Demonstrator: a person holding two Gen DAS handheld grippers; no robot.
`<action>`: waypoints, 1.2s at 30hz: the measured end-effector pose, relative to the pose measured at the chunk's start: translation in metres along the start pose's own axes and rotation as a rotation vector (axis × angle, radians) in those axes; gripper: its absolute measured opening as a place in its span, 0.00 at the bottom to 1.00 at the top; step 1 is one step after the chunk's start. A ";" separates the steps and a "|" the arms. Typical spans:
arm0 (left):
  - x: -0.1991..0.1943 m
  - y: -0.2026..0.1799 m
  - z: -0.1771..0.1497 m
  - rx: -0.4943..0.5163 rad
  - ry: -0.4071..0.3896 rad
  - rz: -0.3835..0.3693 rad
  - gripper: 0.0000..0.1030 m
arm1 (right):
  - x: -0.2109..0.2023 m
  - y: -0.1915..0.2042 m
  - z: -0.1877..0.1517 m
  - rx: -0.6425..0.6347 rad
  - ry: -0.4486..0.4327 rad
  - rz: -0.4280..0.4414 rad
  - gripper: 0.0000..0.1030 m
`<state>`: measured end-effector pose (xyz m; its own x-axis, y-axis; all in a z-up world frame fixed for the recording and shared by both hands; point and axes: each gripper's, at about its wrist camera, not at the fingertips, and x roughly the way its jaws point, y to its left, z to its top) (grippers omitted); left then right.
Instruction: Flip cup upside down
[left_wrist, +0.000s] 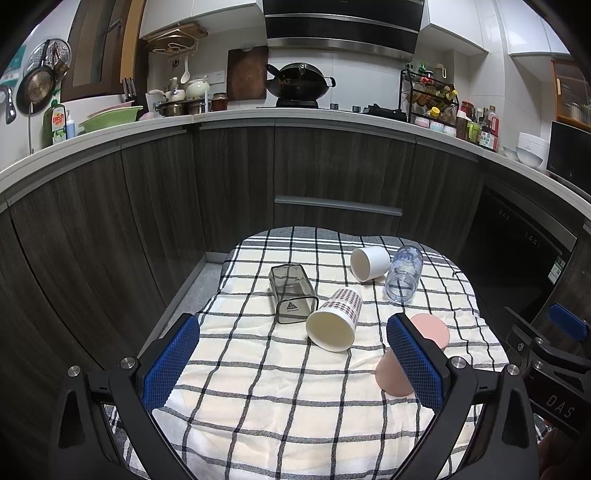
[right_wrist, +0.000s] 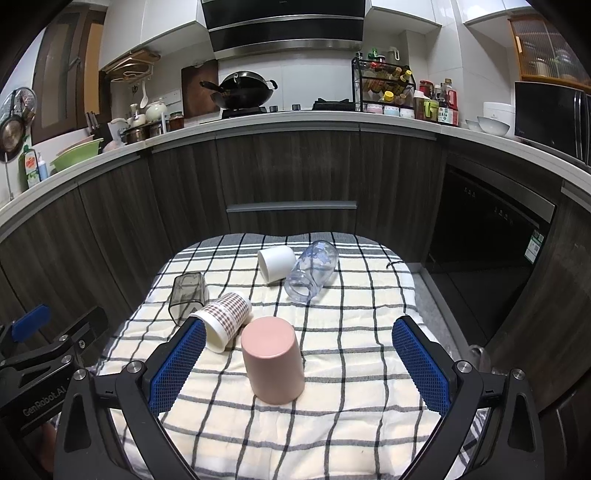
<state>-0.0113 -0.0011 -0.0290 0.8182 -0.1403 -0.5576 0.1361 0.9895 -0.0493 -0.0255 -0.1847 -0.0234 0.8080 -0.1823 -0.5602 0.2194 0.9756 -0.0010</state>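
A pink cup (right_wrist: 273, 360) stands upside down on the checked cloth (right_wrist: 332, 406), between the fingers of my right gripper (right_wrist: 299, 365), which is open and empty. It also shows in the left wrist view (left_wrist: 428, 328), partly hidden by the right finger of my left gripper (left_wrist: 291, 363), which is open and empty. A plaid cup (left_wrist: 334, 319) lies on its side, mouth toward me. A white cup (left_wrist: 369, 262), a clear glass (left_wrist: 404, 273) and a smoky square cup (left_wrist: 291, 291) also lie on their sides.
The cloth covers a small table (left_wrist: 210, 273) in front of dark kitchen cabinets (left_wrist: 332, 166). The counter holds a wok (left_wrist: 299, 83), bottles and bowls. The other gripper shows at the right edge of the left wrist view (left_wrist: 554, 354).
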 end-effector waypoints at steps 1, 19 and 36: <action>0.000 0.000 0.000 -0.001 0.001 0.000 1.00 | 0.000 0.000 0.000 0.000 0.000 0.001 0.98; 0.003 0.002 -0.001 -0.004 0.006 0.006 1.00 | 0.001 -0.002 0.000 0.000 0.003 0.003 0.98; 0.003 0.000 0.000 -0.001 0.013 0.003 1.00 | 0.005 -0.005 -0.002 0.012 0.008 -0.001 0.98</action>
<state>-0.0092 -0.0010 -0.0307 0.8110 -0.1372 -0.5687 0.1331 0.9899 -0.0490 -0.0234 -0.1900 -0.0274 0.8033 -0.1820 -0.5671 0.2266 0.9739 0.0084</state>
